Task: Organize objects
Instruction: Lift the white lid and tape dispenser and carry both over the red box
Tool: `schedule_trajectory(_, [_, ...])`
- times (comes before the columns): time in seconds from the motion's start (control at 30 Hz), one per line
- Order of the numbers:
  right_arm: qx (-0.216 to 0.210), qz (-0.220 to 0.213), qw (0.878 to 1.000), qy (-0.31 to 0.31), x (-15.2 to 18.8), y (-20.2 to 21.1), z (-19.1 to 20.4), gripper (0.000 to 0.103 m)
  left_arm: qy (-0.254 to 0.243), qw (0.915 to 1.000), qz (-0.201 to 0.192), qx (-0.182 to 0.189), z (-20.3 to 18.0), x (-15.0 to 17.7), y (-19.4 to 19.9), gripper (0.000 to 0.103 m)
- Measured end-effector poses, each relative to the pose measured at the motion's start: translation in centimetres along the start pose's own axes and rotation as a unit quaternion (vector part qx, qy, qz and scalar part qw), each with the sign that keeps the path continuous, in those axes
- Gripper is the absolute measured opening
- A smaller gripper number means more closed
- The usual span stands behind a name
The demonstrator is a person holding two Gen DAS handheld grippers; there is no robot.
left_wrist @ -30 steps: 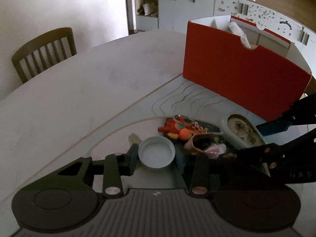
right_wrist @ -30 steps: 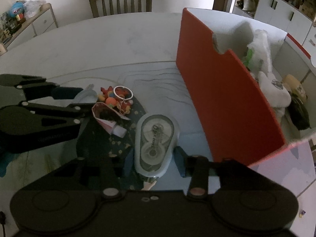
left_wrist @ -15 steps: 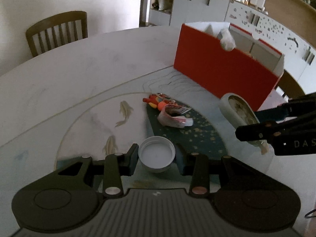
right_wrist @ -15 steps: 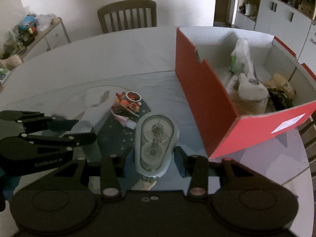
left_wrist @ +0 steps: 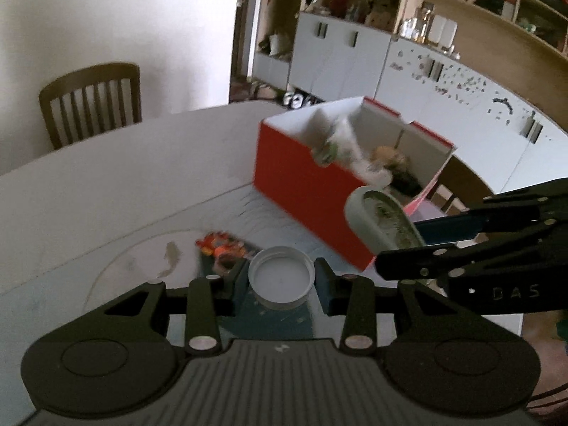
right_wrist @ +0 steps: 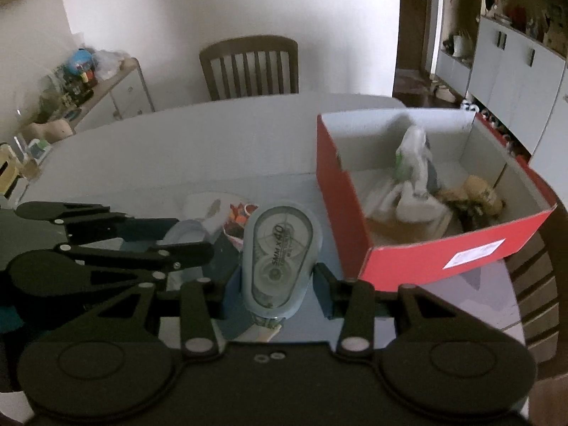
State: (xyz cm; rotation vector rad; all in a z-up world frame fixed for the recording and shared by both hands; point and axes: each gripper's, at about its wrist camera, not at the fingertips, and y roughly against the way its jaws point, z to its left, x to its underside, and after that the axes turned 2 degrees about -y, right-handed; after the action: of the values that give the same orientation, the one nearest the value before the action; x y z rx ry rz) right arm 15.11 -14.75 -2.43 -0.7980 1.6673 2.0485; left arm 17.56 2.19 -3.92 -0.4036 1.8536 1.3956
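Both grippers are rising clear of the table (left_wrist: 106, 184), carrying their loads up from where they sat low beside the clutter a second ago, and the red box (right_wrist: 358, 220) is now showing its open inside to both cameras.

Held in the left gripper (left_wrist: 282, 278), a white plastic lid (left_wrist: 281, 281) is sitting open side up, the two fingers pinching its rim from either side. Clamped in the right gripper (right_wrist: 278, 285), a pale blue correction tape dispenser (right_wrist: 280, 248) is standing on end between the fingers, its clear face showing two inner reels and printed lettering. From the left wrist view that same dispenser (left_wrist: 385, 220) is hanging just in front of the box's near corner.

Inside the box, a white plastic bag (right_wrist: 413, 163) and a brownish lump (right_wrist: 475, 195) are lying against the far wall. A white label (right_wrist: 474, 254) is stuck to the box's red end panel.

Below the grippers, a heap of small orange and red trinkets (left_wrist: 220, 245) is lying on a dark patterned mat (left_wrist: 280, 323), blurred in both views. A wooden chair (right_wrist: 250, 67) is standing at the table's far edge, with white cabinets (left_wrist: 340, 60) and open shelves lining the wall behind the box. Nothing is standing between the held items and the open top of the box.
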Motion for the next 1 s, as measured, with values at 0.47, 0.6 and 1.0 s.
schedule_trajectory(0.47, [-0.006, -0.018, 1.0, 0.008, -1.0, 2.3, -4.9, 0.043, -0.009, 0.9997, -0.024, -0.004, -4.7, -2.8, 0.5, 0.038])
schedule_trajectory(0.6, [0.0, -0.019, 1.0, 0.012, -1.1, 2.2, -6.9, 0.043, -0.018, 0.9997, -0.014, -0.009, -5.8, -3.5, -0.7, 0.038])
schedule_trajectory(1.0, [0.018, -0.032, 0.999, 0.01, -3.0, 1.1, -13.9, 0.043, -0.028, 0.9995, -0.009, -0.014, -9.1, -7.3, -4.3, 0.038])
